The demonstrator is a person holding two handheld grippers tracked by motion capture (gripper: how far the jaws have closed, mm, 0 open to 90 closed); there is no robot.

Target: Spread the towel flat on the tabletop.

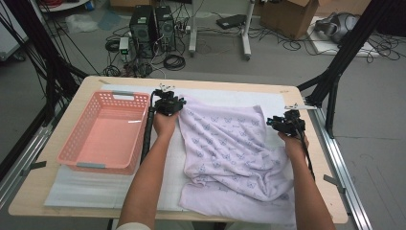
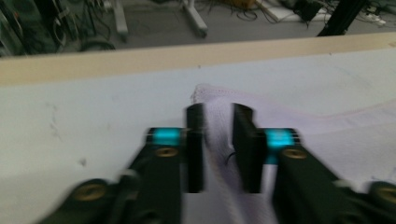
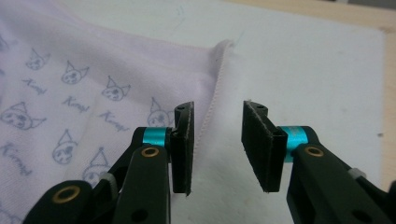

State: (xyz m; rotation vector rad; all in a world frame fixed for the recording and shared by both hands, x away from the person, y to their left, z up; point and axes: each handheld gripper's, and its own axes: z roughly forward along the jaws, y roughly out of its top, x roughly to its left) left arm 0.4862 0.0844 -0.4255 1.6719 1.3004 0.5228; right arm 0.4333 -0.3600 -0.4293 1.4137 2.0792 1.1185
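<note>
A: Cables and computer towers crowd the floor beyond our table [image 1: 57, 191], where a white mat [image 1: 86, 189] lies under a pink basket [image 1: 76, 143] on the left and a lilac printed cloth [image 1: 230, 148] spread right of centre

B: We sit at its two far corners. Our left gripper [image 2: 218, 140] has the top-left corner between its jaws, pads parted, no pinch that we can see

A: Our right gripper [image 3: 217, 140] straddles the hem at the top-right corner, jaws apart too

B: So we judge we're flattening it for a fold. Next, both jaws need to close on the corners
</note>
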